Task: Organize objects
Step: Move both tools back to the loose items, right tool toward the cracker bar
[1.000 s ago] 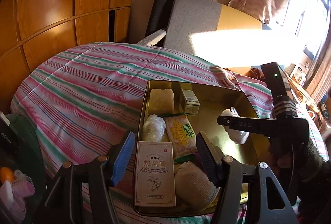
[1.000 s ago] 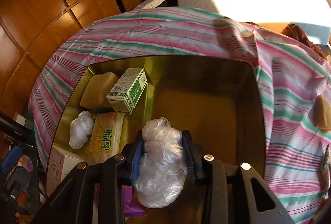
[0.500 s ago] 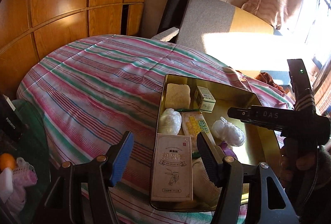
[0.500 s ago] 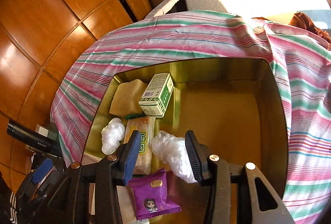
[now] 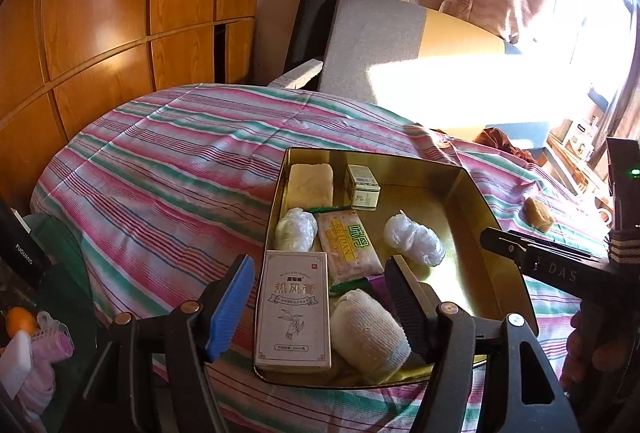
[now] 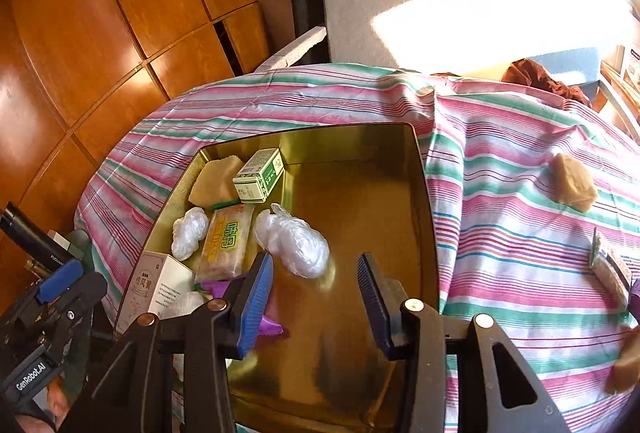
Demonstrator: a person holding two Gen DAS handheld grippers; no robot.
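Note:
A gold tin tray point(image 5: 472, 193) sits on the striped cloth and holds a white box point(image 5: 294, 309), a rolled white cloth point(image 5: 368, 333), a cracker packet point(image 5: 348, 245), a small green-and-white box point(image 5: 362, 187), a yellow block point(image 5: 310, 185) and two plastic-wrapped bundles. The right bundle point(image 6: 294, 237) lies loose on the tray floor, just beyond my right gripper point(image 6: 314, 293), which is open and empty above the tray. My left gripper point(image 5: 320, 293) hovers over the tray's near end; its jaws are opening and grip nothing.
A brown block point(image 6: 572, 183) and a flat packet point(image 6: 610, 269) lie on the cloth right of the tray. A purple packet point(image 6: 268, 317) lies under my right gripper's left finger. Wooden panels and a grey-and-yellow chair point(image 5: 372, 41) stand behind the table.
My right gripper let go of the plastic bundle, which now lies in the tray, and pulled back and up. My left gripper's jaws stand a little wider.

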